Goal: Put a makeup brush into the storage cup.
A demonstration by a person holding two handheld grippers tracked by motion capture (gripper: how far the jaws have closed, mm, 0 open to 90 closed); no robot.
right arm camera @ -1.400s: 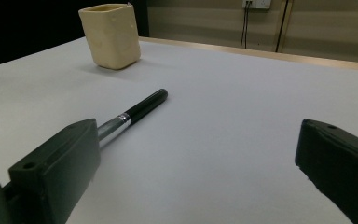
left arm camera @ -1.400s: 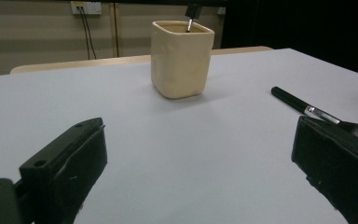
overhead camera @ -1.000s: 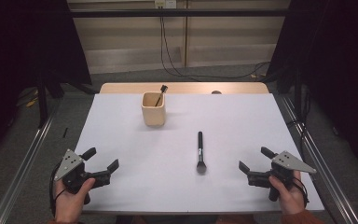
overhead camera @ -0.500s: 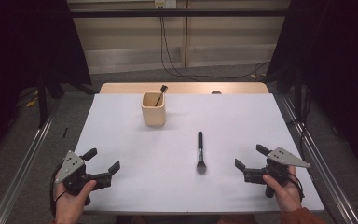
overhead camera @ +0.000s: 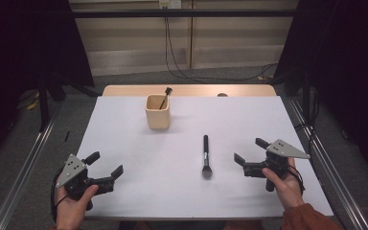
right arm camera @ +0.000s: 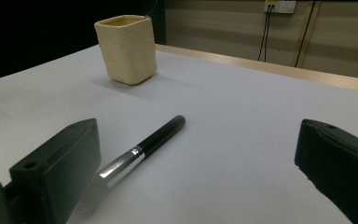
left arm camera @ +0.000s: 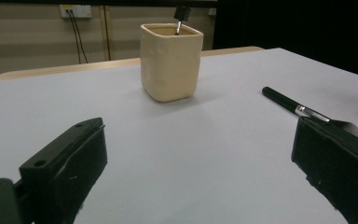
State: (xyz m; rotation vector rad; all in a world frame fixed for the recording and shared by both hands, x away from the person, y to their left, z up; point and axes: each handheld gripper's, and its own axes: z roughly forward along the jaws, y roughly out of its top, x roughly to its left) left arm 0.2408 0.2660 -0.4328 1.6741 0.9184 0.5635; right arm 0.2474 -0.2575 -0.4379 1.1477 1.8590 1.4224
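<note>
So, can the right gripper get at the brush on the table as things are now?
Probably yes. The right gripper is open and points toward the brush, which lies alone on the bare table. Nothing stands between them, and the cup is far off.

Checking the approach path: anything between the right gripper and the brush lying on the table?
No. In the high view, bare white table separates the right gripper from the brush. The right gripper view agrees: the brush lies just ahead, unobstructed.

Cream cup (overhead camera: 157, 112) upright, holding a small brush (overhead camera: 164, 96); black makeup brush (overhead camera: 205, 155) lying well apart.
</note>
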